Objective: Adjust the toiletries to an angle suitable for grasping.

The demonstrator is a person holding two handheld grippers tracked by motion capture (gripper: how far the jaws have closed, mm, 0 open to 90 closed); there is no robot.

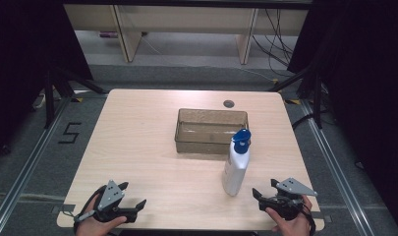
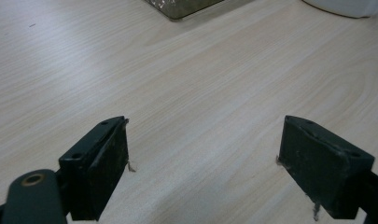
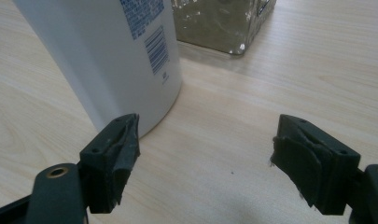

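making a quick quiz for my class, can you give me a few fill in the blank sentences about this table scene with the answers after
1. The white bottle has a pump top coloured ____.
2. The bottle stands nearer to the person's ____ gripper.
3. The clear bin lies behind the bottle and holds ____.
4. The left gripper and the right gripper both have their jaws ____.

Missing words: blue; right; nothing; open

a white bottle point(image 1: 235, 169) with blue pump cap stands upright on the table, just before the clear rectangular bin point(image 1: 211, 131).
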